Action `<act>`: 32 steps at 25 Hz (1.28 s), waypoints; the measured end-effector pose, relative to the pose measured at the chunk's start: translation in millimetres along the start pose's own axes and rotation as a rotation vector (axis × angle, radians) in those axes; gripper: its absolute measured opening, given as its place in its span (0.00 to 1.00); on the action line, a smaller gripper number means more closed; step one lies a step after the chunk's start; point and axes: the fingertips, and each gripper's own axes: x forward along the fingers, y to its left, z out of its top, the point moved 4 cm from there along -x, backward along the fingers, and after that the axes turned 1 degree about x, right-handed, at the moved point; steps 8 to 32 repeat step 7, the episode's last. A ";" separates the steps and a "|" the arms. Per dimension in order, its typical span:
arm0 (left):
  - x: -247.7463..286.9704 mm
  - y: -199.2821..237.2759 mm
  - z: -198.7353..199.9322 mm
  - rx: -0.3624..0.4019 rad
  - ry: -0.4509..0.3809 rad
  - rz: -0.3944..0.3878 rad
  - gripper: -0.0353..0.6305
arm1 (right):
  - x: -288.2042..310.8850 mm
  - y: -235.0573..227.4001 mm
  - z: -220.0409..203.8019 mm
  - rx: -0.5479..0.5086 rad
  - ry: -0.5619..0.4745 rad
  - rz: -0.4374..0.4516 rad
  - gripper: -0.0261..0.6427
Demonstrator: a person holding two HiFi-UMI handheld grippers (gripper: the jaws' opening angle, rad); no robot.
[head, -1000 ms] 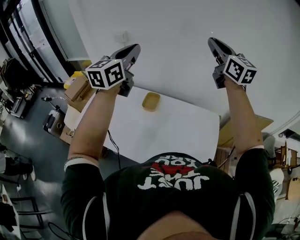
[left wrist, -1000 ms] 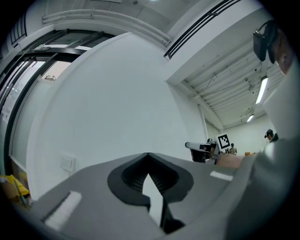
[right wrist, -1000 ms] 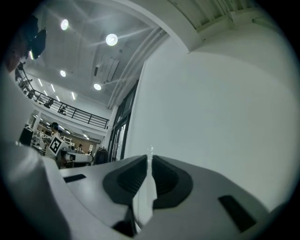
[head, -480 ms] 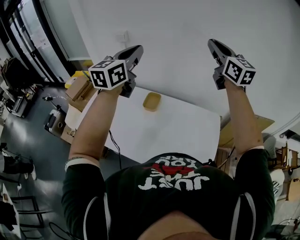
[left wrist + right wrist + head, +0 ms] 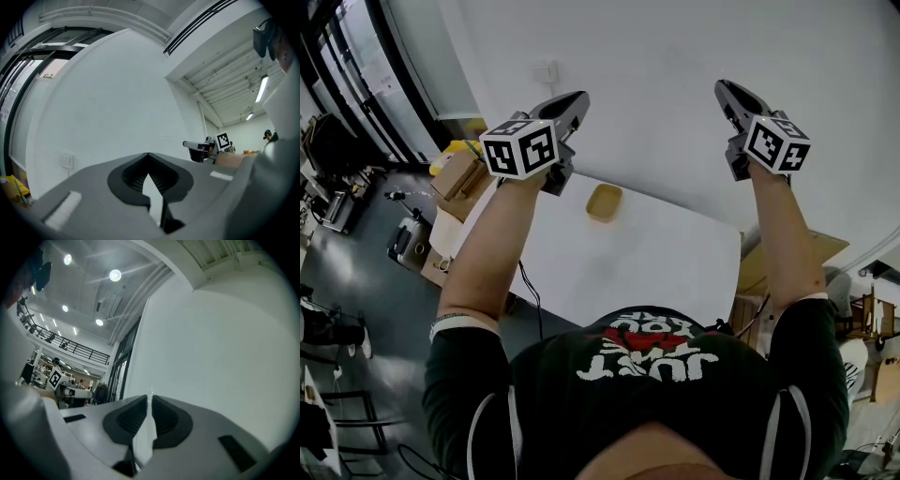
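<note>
Both arms are raised in front of a white wall. My left gripper (image 5: 572, 99) points up at the wall with its jaws closed together and nothing between them; its own view shows the tips (image 5: 148, 156) meeting against bare wall. At the same height, my right gripper (image 5: 724, 89) is also shut and empty, its tips (image 5: 150, 396) touching. Each gripper view shows the other gripper off to the side: the right gripper (image 5: 200, 147) and the left gripper (image 5: 74, 393). Far below them, a small yellow bowl (image 5: 603, 202) sits on the white table (image 5: 666, 267).
Cardboard boxes (image 5: 456, 174) and yellow items stand at the table's left end. More boxes (image 5: 752, 272) lie at its right. A wall switch plate (image 5: 545, 71) is on the wall. Dark window frames (image 5: 356, 66) run along the left. Cables and gear sit on the grey floor (image 5: 356, 281).
The left gripper has drifted slightly to the right and up. The right gripper has hardly moved. Both stay shut and empty.
</note>
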 end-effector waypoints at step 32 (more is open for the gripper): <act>-0.4 2.2 -2.9 -0.005 0.008 0.000 0.06 | 3.0 2.4 -2.8 0.000 0.006 0.004 0.09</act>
